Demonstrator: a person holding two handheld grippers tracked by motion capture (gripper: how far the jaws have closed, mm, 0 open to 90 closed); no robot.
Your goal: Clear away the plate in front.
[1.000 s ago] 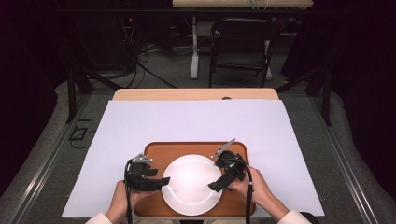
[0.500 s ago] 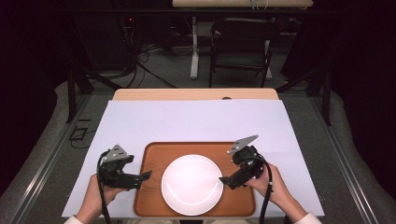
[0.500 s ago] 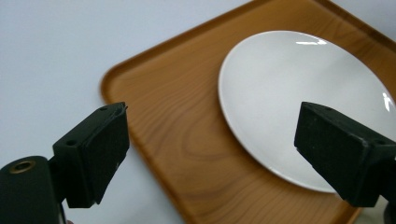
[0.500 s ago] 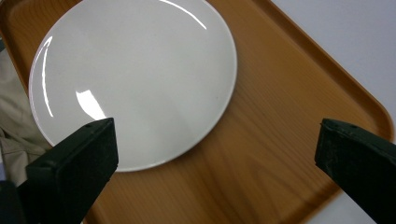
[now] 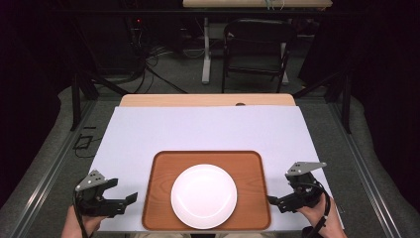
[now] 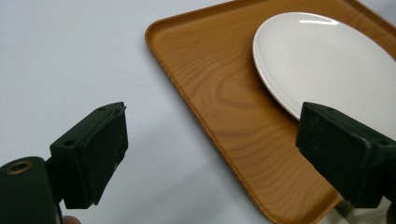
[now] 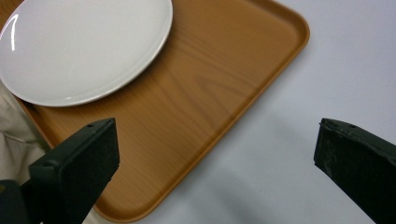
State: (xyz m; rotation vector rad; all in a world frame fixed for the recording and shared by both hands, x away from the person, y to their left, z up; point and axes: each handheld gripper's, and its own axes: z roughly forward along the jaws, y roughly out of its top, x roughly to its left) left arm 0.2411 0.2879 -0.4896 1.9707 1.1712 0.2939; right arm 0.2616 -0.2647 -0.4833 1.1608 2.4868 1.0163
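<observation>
A round white plate (image 5: 204, 196) (image 6: 327, 51) (image 7: 84, 46) lies in the middle of a wooden tray (image 5: 161, 198) (image 6: 210, 93) (image 7: 210, 84) at the near edge of the table. My left gripper (image 5: 124, 192) (image 6: 212, 116) hovers to the left of the tray, off its edge, pointing toward it. Its jaws have just been opening and stand wide with nothing between them. My right gripper (image 5: 282, 191) (image 7: 217, 133) hangs to the right of the tray, also aimed at it. Its jaws are wide apart and hold nothing.
A white sheet (image 5: 198, 129) covers the table, with a strip of bare wood (image 5: 208, 100) at the far edge. A dark folding chair (image 5: 257, 44) and cables stand on the floor beyond. The tray's front rim lies at the table's near edge.
Both grippers have drawn outward from the plate's left and right rims to positions beside the tray. The plate and tray have stayed in place.
</observation>
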